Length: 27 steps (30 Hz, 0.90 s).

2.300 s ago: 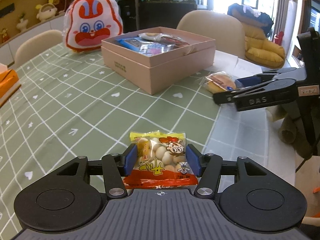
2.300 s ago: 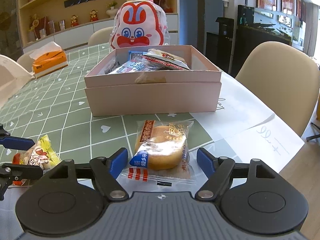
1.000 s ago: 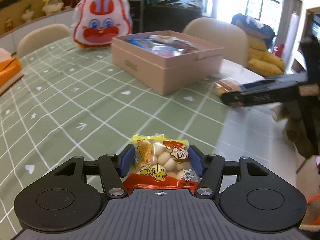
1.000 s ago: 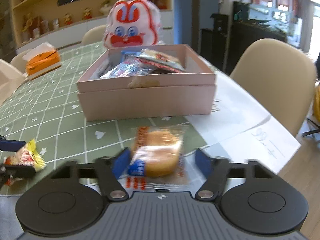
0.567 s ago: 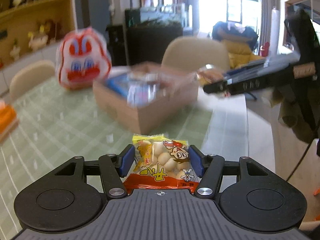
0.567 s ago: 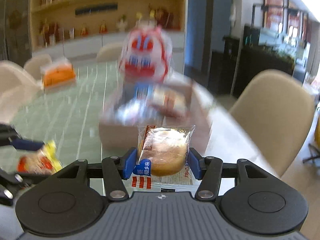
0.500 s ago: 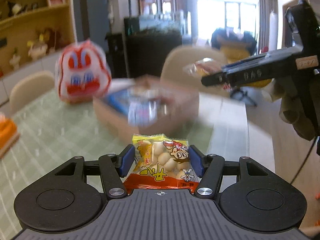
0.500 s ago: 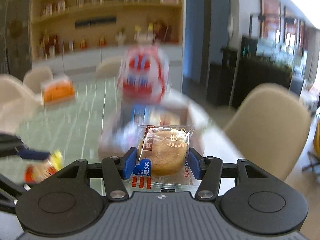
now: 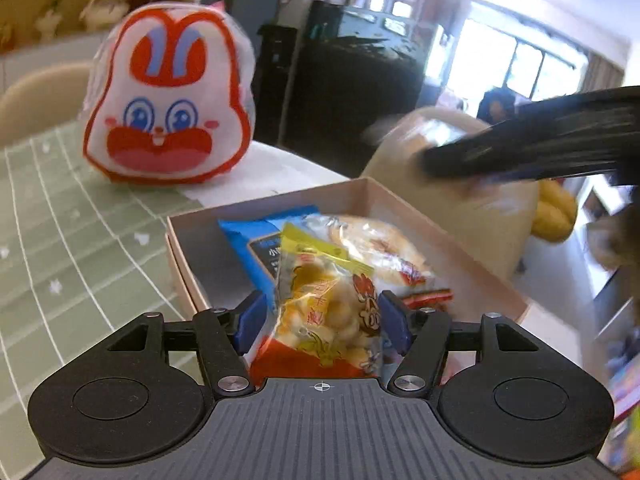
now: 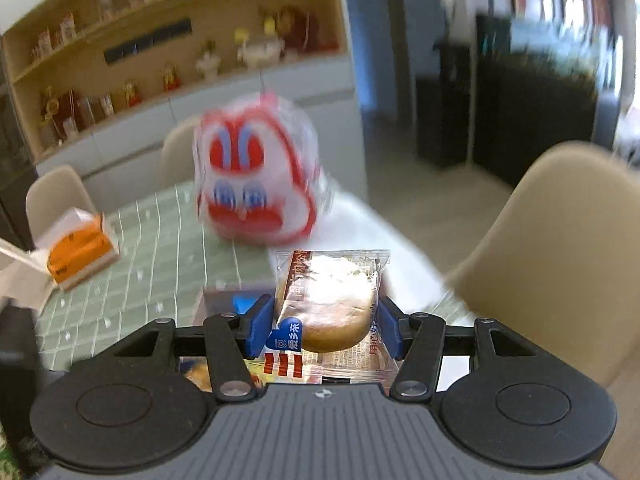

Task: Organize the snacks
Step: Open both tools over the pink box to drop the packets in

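1. In our left gripper point(image 9: 320, 322) we hold a yellow and red snack bag point(image 9: 326, 312) of small pale round puffs. The blue pads point(image 9: 250, 320) sit at its two side edges, closed on it, and the bag tilts a little to the right.
2. The bag hangs over the near end of an open pink box point(image 9: 182, 240). Inside the box we see a blue packet point(image 9: 256, 236) and a clear wrapped bun point(image 9: 376, 246) with red print.
3. We judge the bag light, air-filled and crinkly. Its film is likely slippery, and the puffs inside could crush under a hard squeeze. Holding it across the sealed side edges, as we do, seems the safest place.
4. In our right gripper point(image 10: 322, 324) we hold a round golden cake in clear wrap point(image 10: 330, 300), pinched between the pads at its sides. It looks soft and easily dented, so a gentle hold across its width suits it.
5. The cake is in the air, and a blurred corner of the box point(image 10: 214, 300) shows just beneath and behind it.
6. In the left view, the right gripper crosses the upper right as a dark blurred bar point(image 9: 520, 148).
7. Beyond the box stands a rabbit-faced bag point(image 9: 168, 96) on the green checked tablecloth point(image 9: 60, 240). An orange tissue box point(image 10: 78, 254) sits further left, and a beige chair point(image 10: 560, 240) stands at the right.
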Motion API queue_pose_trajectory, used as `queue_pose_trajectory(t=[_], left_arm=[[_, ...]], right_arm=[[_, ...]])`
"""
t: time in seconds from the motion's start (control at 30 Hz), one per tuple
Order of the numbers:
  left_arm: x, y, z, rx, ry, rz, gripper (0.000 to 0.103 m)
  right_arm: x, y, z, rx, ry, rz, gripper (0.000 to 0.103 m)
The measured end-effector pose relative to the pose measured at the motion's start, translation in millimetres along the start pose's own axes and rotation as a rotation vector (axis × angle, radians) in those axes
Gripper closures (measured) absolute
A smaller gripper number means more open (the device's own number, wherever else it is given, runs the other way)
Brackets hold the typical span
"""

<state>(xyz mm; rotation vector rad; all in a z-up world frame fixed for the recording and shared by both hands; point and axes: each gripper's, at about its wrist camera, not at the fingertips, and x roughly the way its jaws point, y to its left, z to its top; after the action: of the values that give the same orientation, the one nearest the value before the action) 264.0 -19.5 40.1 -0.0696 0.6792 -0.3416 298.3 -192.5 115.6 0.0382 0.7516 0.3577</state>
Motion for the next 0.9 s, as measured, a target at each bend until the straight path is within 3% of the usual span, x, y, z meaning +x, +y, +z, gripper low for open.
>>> queue_pose_trajectory(t=[0.07,0.17,0.23,0.3,0.4,0.57,0.67,0.73,0.9], left_arm=[[-2,4,-1,-0.015,-0.027,-0.02,0.036],[-9,21,0,-0.117,-0.064,-0.085,0.036],[-15,30,2,-0.17,-0.091,-0.108,0.036],[-28,40,5,-0.219,-0.145,-0.124,0.036],[-52,47,9,-0.265,-0.244,-0.135,0.036],[-107,34,-4,-0.232,-0.338,-0.102,0.036],[-136,20,-29,-0.182,-0.314,-0.082,0.036],[-145,9,-51,-0.146,-0.268,-0.028,0.036],[-158,-8,-116,-0.096,-0.144,0.031,0.036]], right_arm=[[34,1,-4,0.019,0.059,0.001,0.048],[73,2,-7,0.044,0.139,0.003,0.046],[81,0,-11,0.056,0.155,-0.003,0.044],[73,-2,-10,0.058,0.132,-0.005,0.041],[41,-8,-8,0.09,0.032,0.031,0.032],[-29,-5,-10,0.111,-0.117,0.063,0.029],[-67,11,-37,0.09,-0.17,0.043,0.026],[-84,23,-65,0.063,-0.18,0.021,0.025],[-100,54,-157,0.016,-0.13,-0.049,0.022]])
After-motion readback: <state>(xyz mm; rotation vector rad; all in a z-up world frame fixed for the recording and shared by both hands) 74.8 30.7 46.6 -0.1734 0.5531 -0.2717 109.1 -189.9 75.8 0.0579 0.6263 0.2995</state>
